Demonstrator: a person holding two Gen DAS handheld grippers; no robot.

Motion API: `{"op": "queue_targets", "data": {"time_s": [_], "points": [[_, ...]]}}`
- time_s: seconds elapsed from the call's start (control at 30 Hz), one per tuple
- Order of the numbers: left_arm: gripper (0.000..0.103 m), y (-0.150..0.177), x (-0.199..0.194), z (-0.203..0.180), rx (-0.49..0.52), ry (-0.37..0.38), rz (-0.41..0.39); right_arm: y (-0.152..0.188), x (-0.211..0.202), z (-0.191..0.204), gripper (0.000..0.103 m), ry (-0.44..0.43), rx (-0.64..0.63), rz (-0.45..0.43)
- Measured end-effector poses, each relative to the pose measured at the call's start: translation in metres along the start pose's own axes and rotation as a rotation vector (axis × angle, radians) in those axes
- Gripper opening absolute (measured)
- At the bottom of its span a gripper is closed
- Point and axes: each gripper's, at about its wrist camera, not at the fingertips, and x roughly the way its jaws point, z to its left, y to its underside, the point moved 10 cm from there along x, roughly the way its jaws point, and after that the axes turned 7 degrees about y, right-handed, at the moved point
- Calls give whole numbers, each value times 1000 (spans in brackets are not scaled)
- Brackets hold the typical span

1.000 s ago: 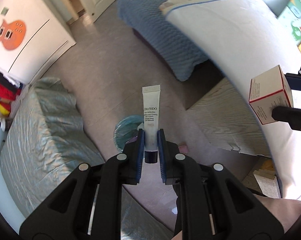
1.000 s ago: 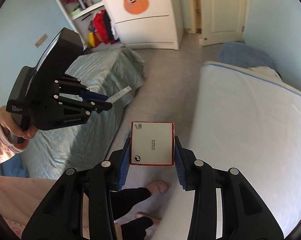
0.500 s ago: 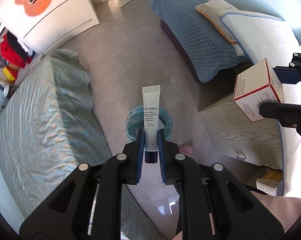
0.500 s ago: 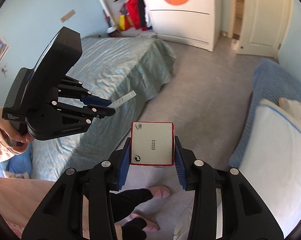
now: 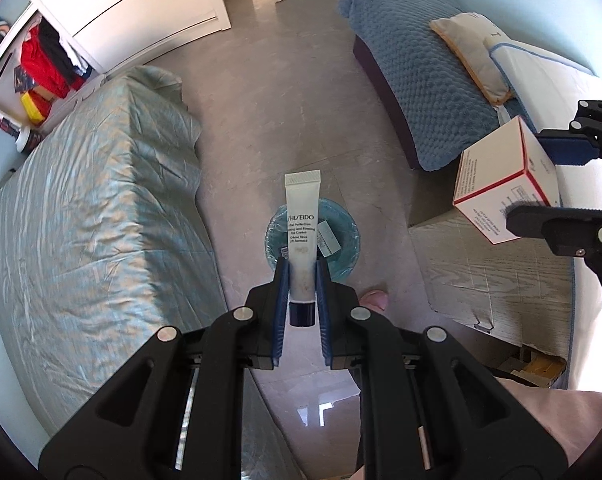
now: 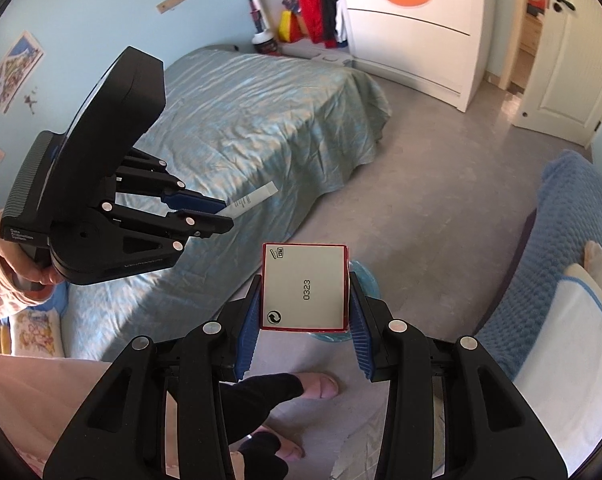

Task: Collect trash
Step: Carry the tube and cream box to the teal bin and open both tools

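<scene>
1. Left wrist view: the left gripper (image 5: 302, 280) is clamped on a white cosmetic tube (image 5: 302, 220). Its blue pads (image 5: 282, 292) press both flanks of the tube's lower body, just above the dark cap, which hangs free between the fingers. The crimped end sticks out past the fingertips.
2. Past the tube, directly in line with it, a blue-lined trash bin (image 5: 343, 256) stands on the grey floor (image 5: 285, 120). A small box already lies inside it.
3. At the right edge of this view the right gripper (image 5: 541, 184) holds a white carton with red edges (image 5: 497, 184), one pad on each of two opposite faces.
4. Right wrist view: the right gripper (image 6: 305, 312) is closed on the carton (image 6: 304, 286), with its blue pads (image 6: 251, 328) flat against the left and right sides. The face printed "0323" is turned to the camera.
5. The bin's rim (image 6: 367, 280) shows just behind the carton's right side.
6. To the left, a hand (image 6: 33, 276) holds the left gripper (image 6: 221, 216), the tube's crimped end (image 6: 257, 198) jutting from it over a bed with a teal cover (image 6: 261, 128).
7. A foot (image 6: 321, 386) stands on the floor below the carton.
</scene>
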Motion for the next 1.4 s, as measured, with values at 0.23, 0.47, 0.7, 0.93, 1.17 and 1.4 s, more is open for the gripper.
{"op": "queue_targets", "data": {"time_s": [0.23, 0.47, 0.7, 0.93, 1.17, 1.4], "points": [[12, 1, 8, 8, -26, 1, 8, -2, 4, 2, 41, -2, -31, 16], [12, 2, 17, 11, -33, 10, 18, -2, 14, 3, 41, -9, -41, 45], [12, -1, 28, 16, -40, 27, 33, -4, 27, 5, 41, -30, -57, 76], [22, -2, 39, 15, -22, 41, 57, -11, 37, 1, 55, -52, -55, 97], [54, -8, 40, 20, -15, 14, 45, -18, 34, -16, 70, -40, -15, 83], [54, -8, 39, 21, -11, 16, 47, -13, 31, -24, 70, -27, 10, 86]]}}
